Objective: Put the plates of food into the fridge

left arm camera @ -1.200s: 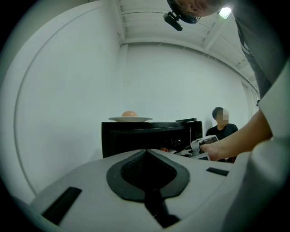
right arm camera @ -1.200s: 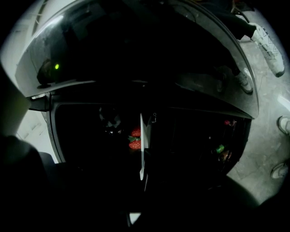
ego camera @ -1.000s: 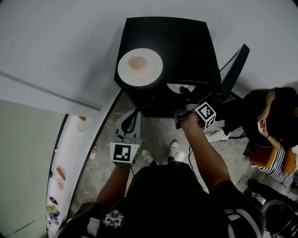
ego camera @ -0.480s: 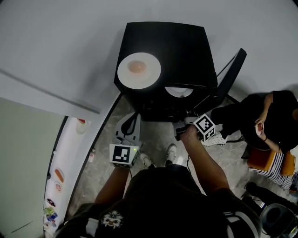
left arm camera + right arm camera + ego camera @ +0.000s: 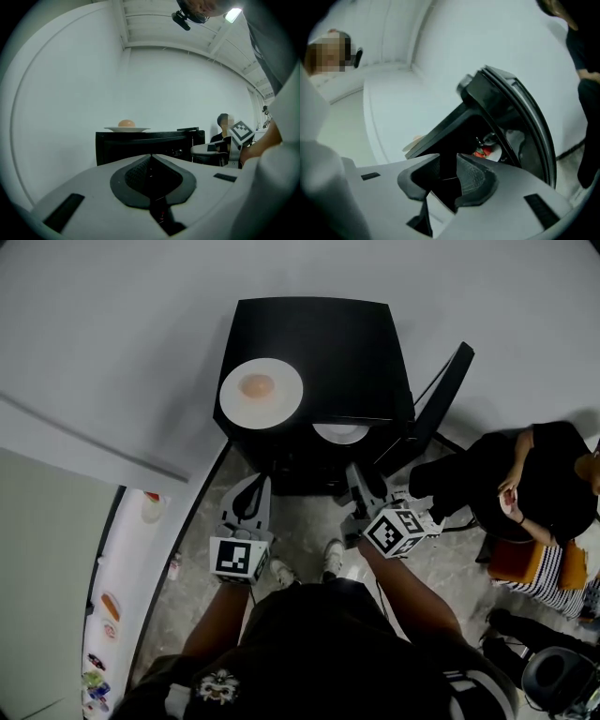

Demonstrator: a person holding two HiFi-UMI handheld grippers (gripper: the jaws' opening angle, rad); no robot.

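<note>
Sitting at the front-left corner of the fridge (image 5: 347, 348), the plate (image 5: 261, 395) lies straight ahead of my left gripper (image 5: 253, 486), closed and empty; my right gripper (image 5: 360, 476) is farther off, its empty jaws closing.

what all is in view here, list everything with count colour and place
fridge: one, black, against the pale wall; its door stands open to the right
plate on top: one, white, holding a rounded orange-tan piece of food, near the fridge top's front left corner
plate inside: one, white, on a shelf in the open fridge; something red lies on it
ledge: one, white, lower left, with small coloured items
seated person: one, dark clothes, right of the fridge
shoes: two, white, on the floor before the fridge
left gripper: one, grey, shut and empty, before the fridge
right gripper: one, grey, jaws apart and closing, nothing between them, by the open door
</note>
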